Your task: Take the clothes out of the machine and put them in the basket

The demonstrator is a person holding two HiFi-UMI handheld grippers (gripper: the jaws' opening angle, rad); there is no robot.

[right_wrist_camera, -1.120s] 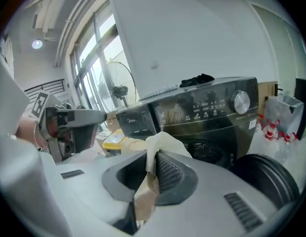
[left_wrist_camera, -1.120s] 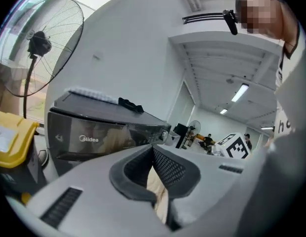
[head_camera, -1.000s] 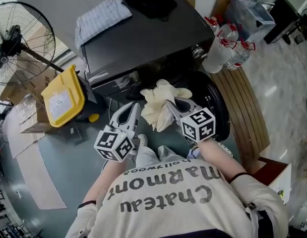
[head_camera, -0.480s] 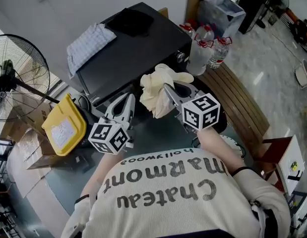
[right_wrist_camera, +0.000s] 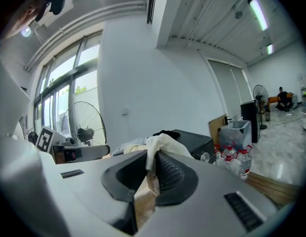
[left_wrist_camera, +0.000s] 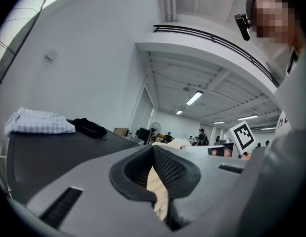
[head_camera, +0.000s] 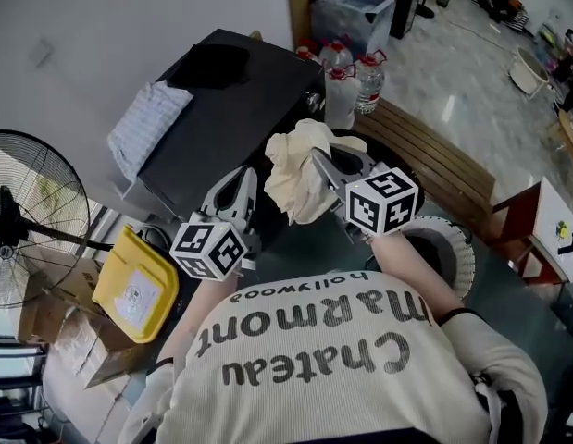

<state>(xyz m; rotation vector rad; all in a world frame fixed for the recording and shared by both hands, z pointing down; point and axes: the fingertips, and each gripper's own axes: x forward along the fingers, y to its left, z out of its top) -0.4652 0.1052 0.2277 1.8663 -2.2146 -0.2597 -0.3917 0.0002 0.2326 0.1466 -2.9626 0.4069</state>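
In the head view my right gripper (head_camera: 316, 160) is shut on a cream cloth (head_camera: 295, 178), which hangs bunched in front of the black machine (head_camera: 232, 109). From the right gripper view the cloth (right_wrist_camera: 160, 143) spills over the shut jaws of my right gripper (right_wrist_camera: 152, 158) and hangs down between them. My left gripper (head_camera: 242, 181) is just left of the cloth, jaws together and apart from it; the left gripper view shows my left gripper (left_wrist_camera: 153, 151) with its pads meeting and only cream cloth (left_wrist_camera: 176, 142) beyond. A white round basket (head_camera: 467, 259) stands on the floor, lower right of the right hand.
A checked cloth (head_camera: 145, 126) and a black garment (head_camera: 210, 63) lie on top of the machine. Water bottles (head_camera: 346, 80) and a wooden bench (head_camera: 434, 160) are to its right. A yellow container (head_camera: 136, 285) and a standing fan (head_camera: 27, 220) are at the left.
Both grippers have risen, the right one carrying the cream cloth up and away from the machine's front. The head view has swung, and the white basket has come into sight.
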